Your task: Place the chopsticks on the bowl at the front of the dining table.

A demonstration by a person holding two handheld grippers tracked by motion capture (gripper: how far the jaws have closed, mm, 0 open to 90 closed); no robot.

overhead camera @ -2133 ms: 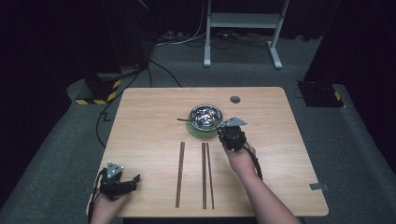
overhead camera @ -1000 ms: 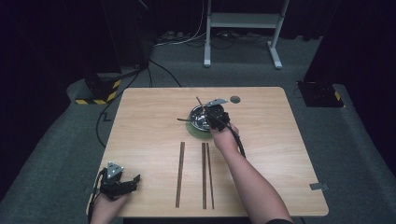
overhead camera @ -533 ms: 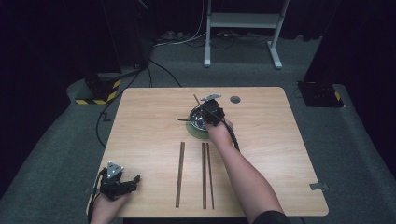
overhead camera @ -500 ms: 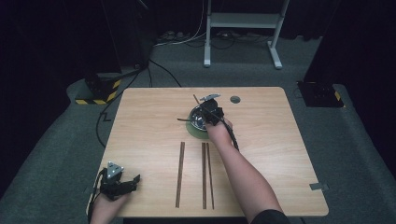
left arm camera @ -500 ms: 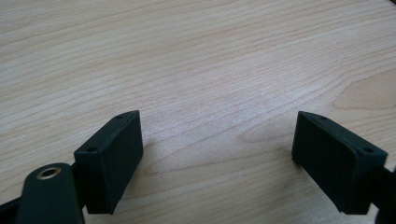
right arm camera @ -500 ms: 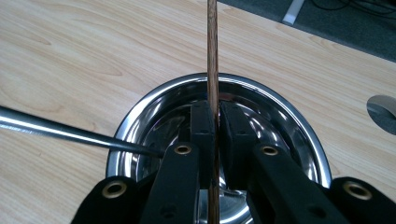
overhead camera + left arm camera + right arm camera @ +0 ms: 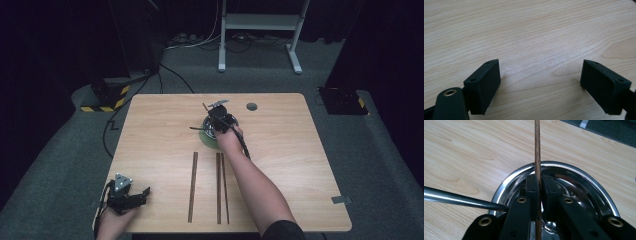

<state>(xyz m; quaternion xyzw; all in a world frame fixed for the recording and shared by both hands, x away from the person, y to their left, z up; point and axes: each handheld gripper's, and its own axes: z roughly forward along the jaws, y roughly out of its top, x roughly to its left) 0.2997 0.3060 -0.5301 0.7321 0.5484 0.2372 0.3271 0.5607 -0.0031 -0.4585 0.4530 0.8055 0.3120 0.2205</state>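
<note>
Over a shiny steel bowl (image 7: 206, 138) (image 7: 584, 178) near the table's middle, my right gripper (image 7: 218, 118) (image 7: 539, 185) is shut on a thin wooden chopstick (image 7: 537, 157), which runs up between the jaws; its tip (image 7: 205, 106) pokes out past the bowl's far side. Three more dark chopsticks lie side by side on the table nearer the person: one (image 7: 193, 186) apart at the left, two (image 7: 221, 187) close together. At the near left corner my left gripper (image 7: 142, 195) (image 7: 540, 82) rests low over bare wood, jaws wide open with nothing between them.
A dark metal utensil handle (image 7: 196, 128) (image 7: 461, 199) sticks out of the bowl to the left. A small round dark spot (image 7: 251, 106) marks the table (image 7: 310, 150) beyond the bowl. Cables and a metal stand sit on the floor beyond.
My right gripper has carried the chopstick away from the person and leftward, from the bowl's near right side to above the bowl. The left gripper has stayed still.
</note>
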